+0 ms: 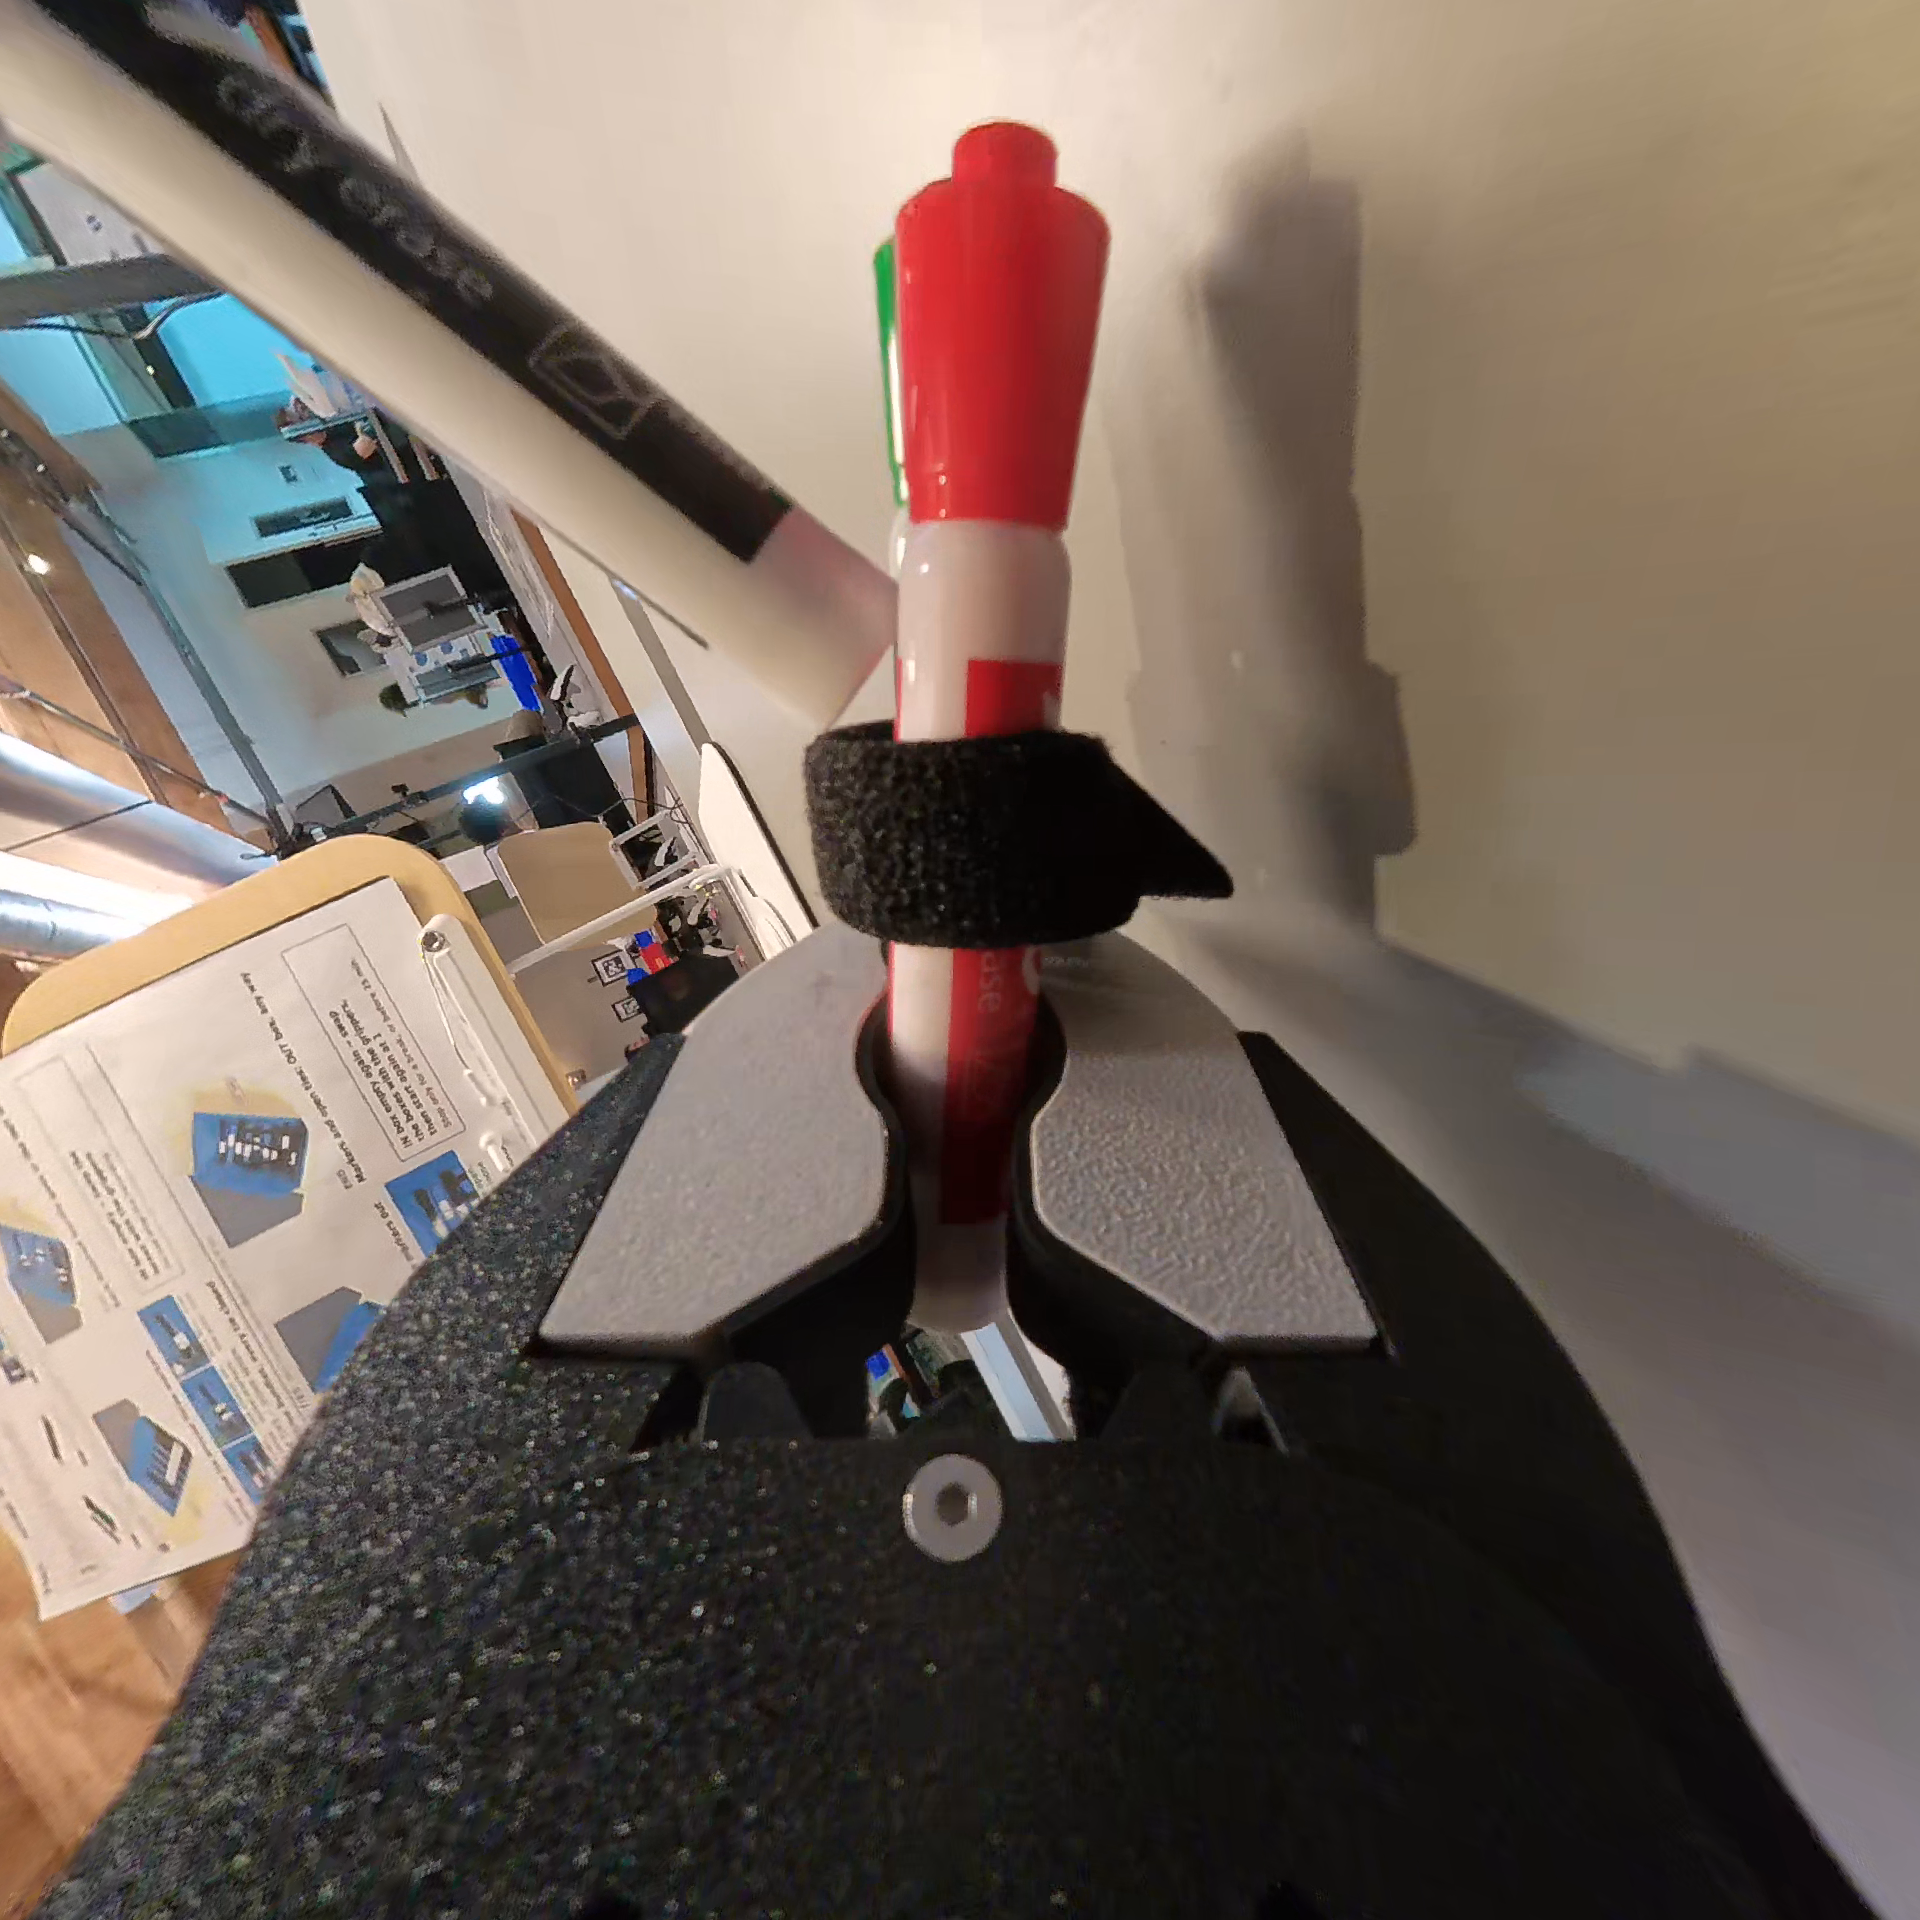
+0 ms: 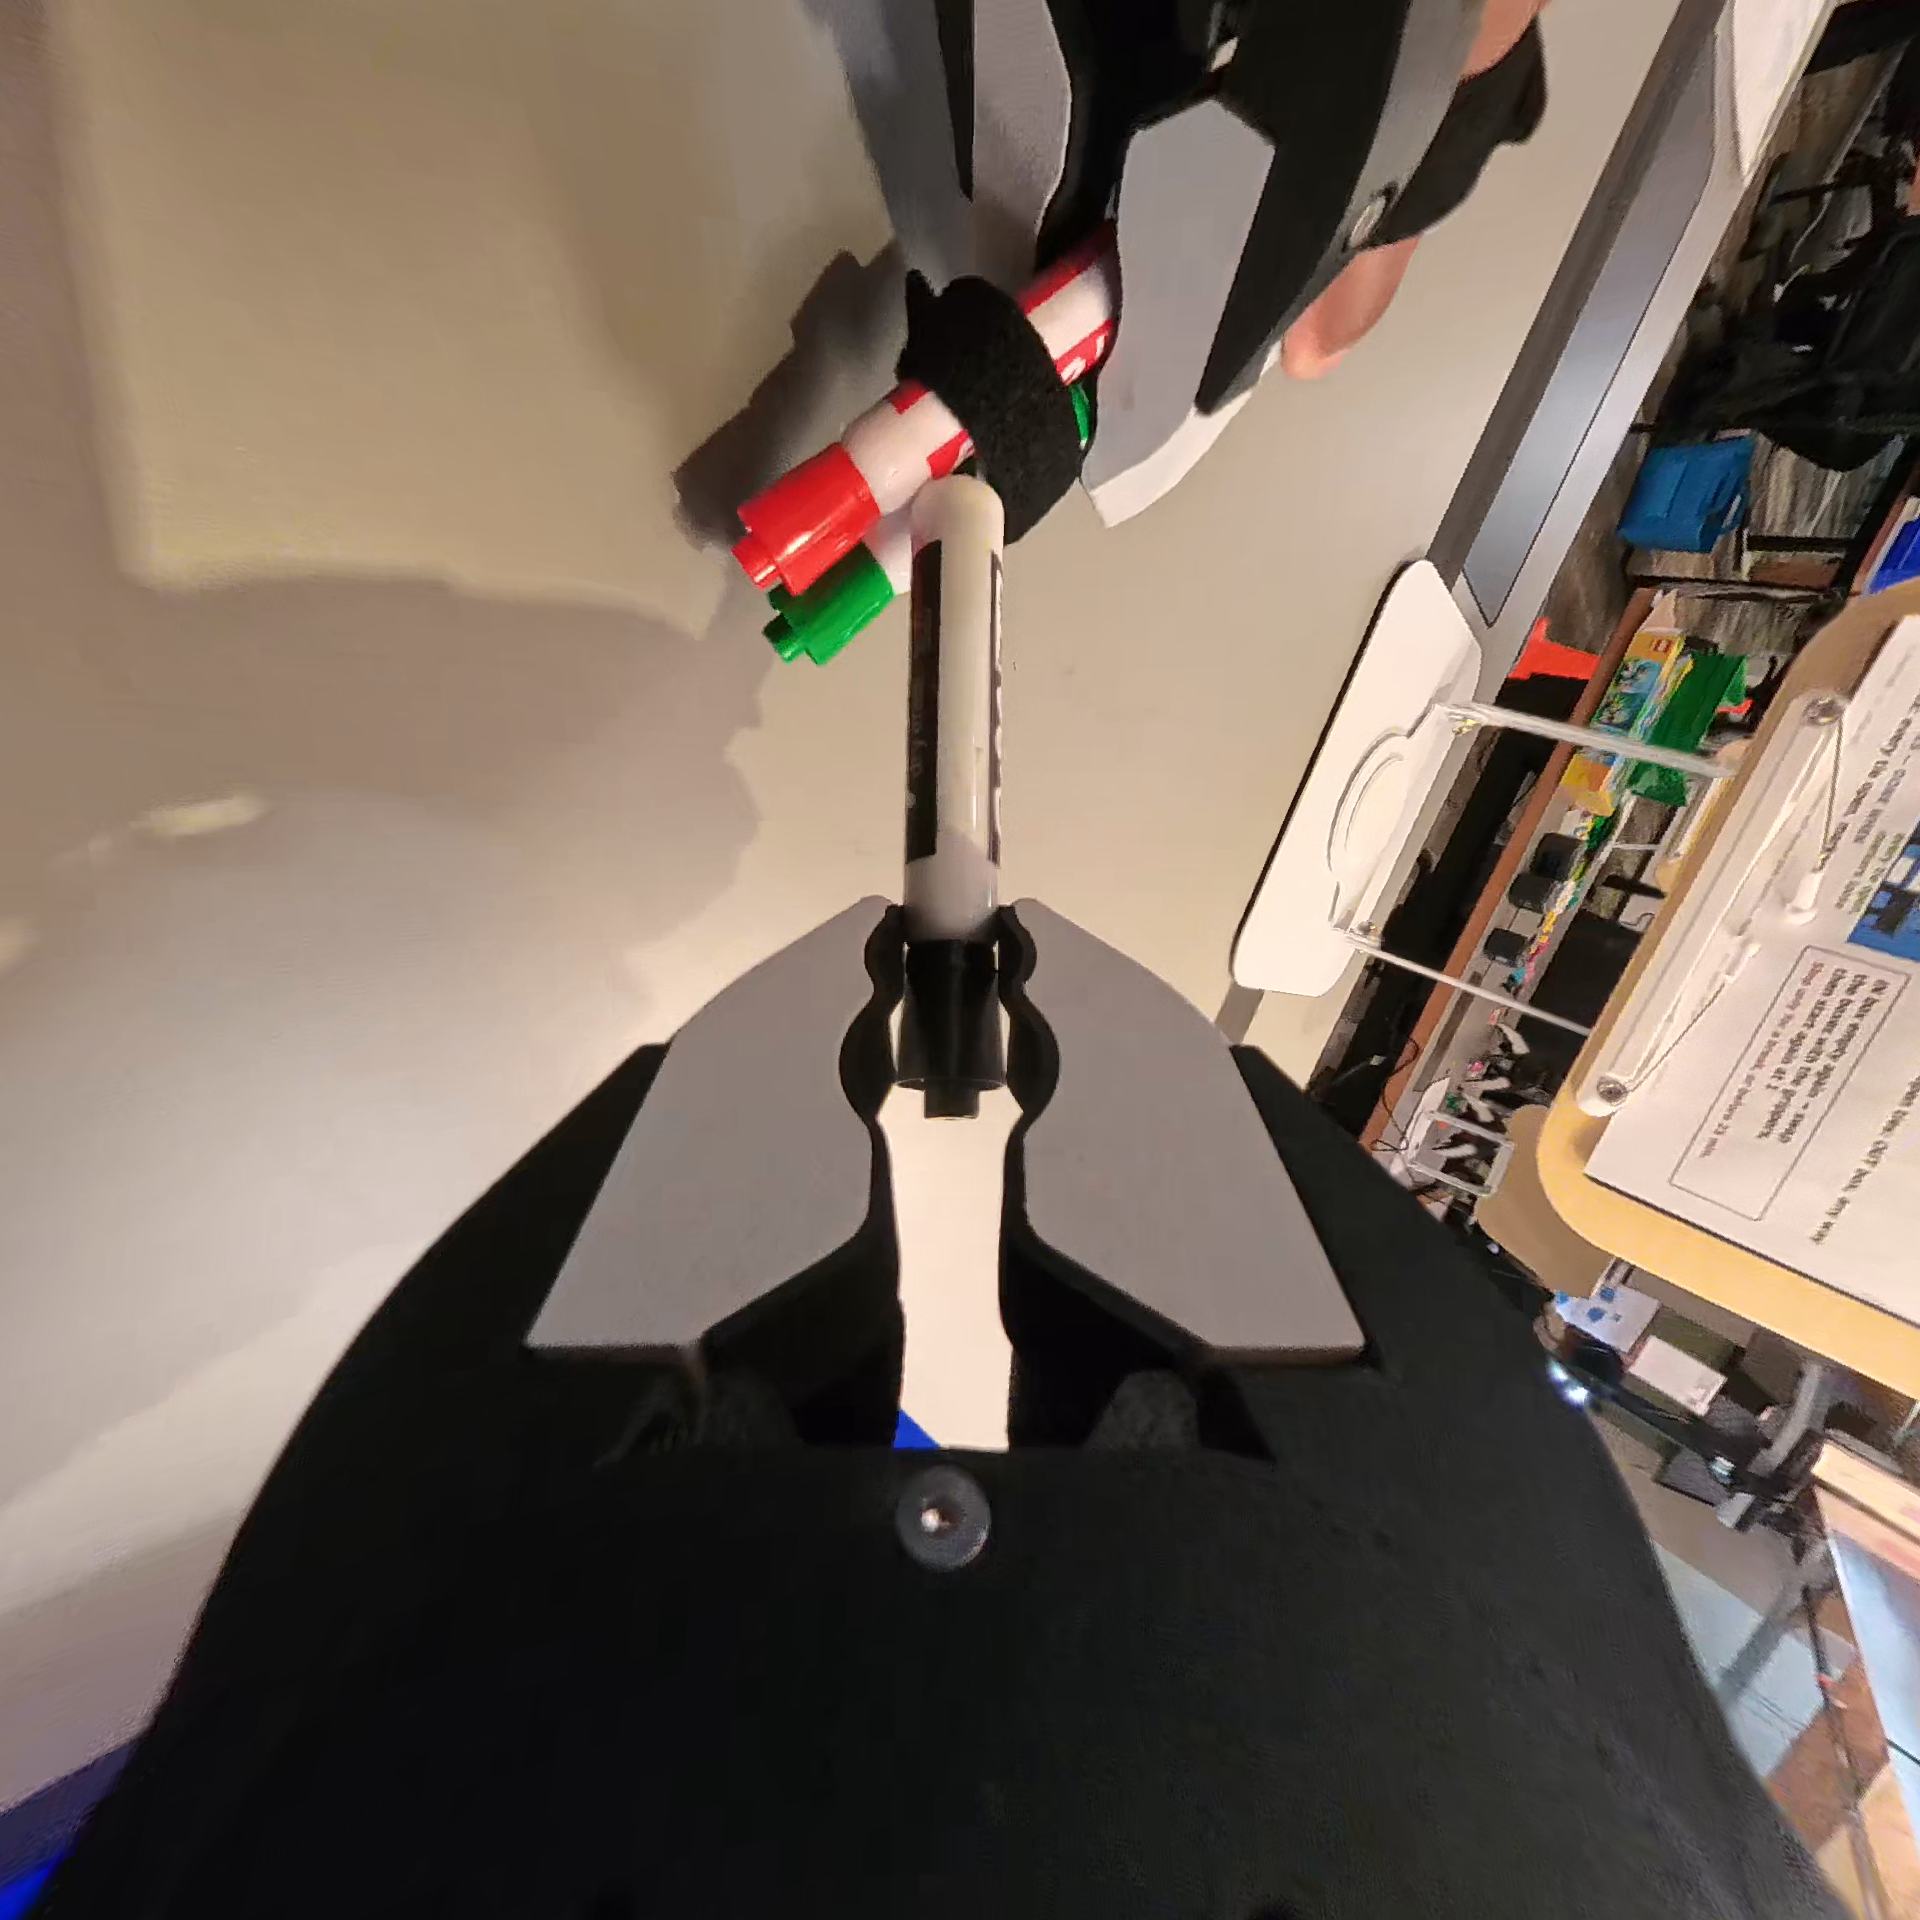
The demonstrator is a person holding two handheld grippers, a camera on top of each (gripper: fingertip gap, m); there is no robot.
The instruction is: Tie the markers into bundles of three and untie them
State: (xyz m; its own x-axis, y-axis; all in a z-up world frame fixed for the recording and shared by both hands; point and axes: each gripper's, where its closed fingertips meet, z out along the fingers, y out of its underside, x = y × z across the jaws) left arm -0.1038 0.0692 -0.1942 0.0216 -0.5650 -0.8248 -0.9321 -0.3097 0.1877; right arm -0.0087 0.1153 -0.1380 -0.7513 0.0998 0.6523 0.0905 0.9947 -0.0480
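My left gripper [image 1: 961,1023] is shut on a red marker [image 1: 987,416], held upright. A green marker [image 1: 886,353] is mostly hidden behind the red one. A black hook-and-loop strap [image 1: 966,842] loops around them just above the fingertips. My right gripper [image 2: 948,935] is shut on the cap end of a black marker [image 2: 951,717]. Its far end touches the strap [image 2: 987,395] beside the red marker [image 2: 831,509] and green marker [image 2: 831,618]. The black marker also crosses the left wrist view [image 1: 416,343] from the upper left. The left gripper shows far off in the right wrist view [image 2: 1174,260].
A white tabletop [image 2: 312,520] lies under the bundle. A wooden clipboard with a printed instruction sheet [image 1: 208,1195] stands at the left, also at right in the right wrist view [image 2: 1766,987]. A white stand [image 2: 1351,790] sits near the table edge. A person's fingers [image 2: 1340,312] hold the left gripper. About 12 centimeters separates my left fingertips from my right.
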